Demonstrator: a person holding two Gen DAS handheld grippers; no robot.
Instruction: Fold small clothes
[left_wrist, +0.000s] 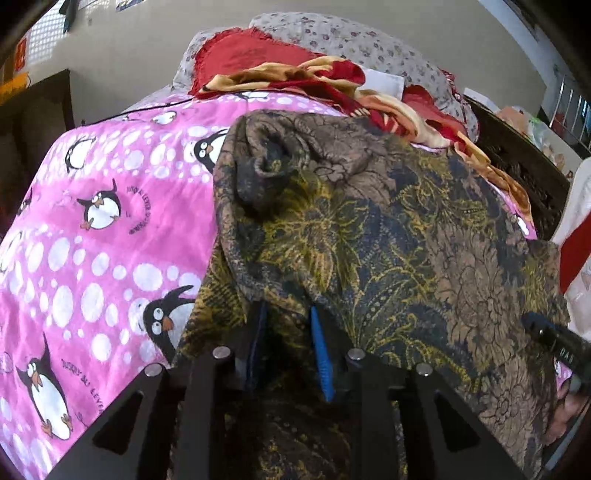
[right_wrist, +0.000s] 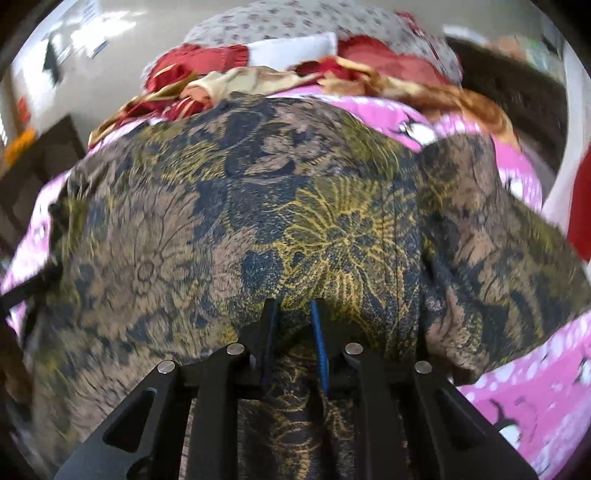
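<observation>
garment: brown-and-yellow floral cloth (left_wrist: 369, 229) on pink penguin bedsheet (left_wrist: 92, 221)
left gripper (left_wrist: 288, 325): pinching its hem
right gripper (right_wrist: 295, 317): pinching too
step: I'm laying it down; next I'd flatten it

Daylight, bright, diffuse; soft shadows only. Left wrist view sharp at centre. Right wrist view motion-blurred throughout, worst at edges. Both: strong fisheye barrel distortion, dark vignette in corners. Pale wall (left_wrist: 122, 44) near overexposed, no hard glare.

A pink penguin-print bedsheet (left_wrist: 110, 229) covers the bed; a red-and-gold blanket (left_wrist: 295, 79) and floral pillows (left_wrist: 351, 40) lie behind.
</observation>
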